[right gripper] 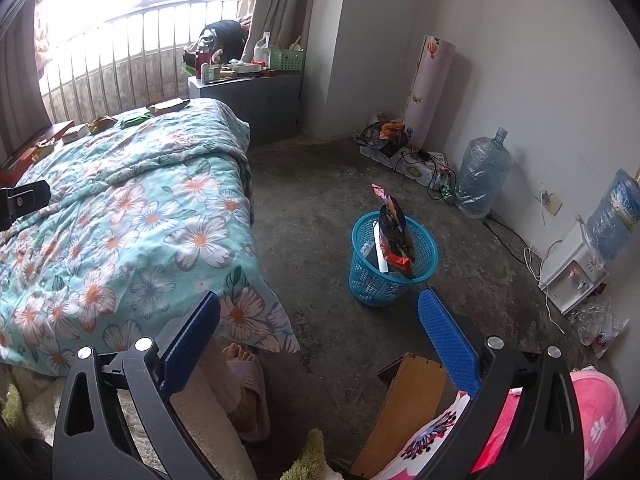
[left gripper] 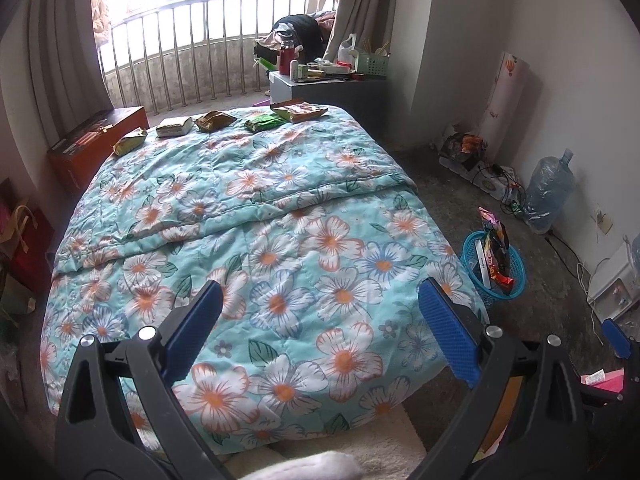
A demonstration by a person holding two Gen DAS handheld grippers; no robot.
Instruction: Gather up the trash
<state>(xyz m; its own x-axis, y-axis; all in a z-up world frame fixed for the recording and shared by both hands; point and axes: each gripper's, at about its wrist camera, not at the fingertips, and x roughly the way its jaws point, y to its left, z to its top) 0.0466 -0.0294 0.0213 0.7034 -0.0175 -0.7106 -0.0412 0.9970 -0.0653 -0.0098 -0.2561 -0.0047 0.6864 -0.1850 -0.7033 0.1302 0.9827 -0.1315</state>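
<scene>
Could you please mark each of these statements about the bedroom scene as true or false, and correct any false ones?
1. The left gripper is shut on a wrapper. False: its jaws stand wide open and hold nothing.
2. Several snack packets lie along the far end of the floral quilt. True.
3. The blue mesh basket stands on the bed. False: it stands on the concrete floor beside the bed.
4. A dark snack bag sticks up out of the basket. True.
5. The right gripper is open and empty. True.
</scene>
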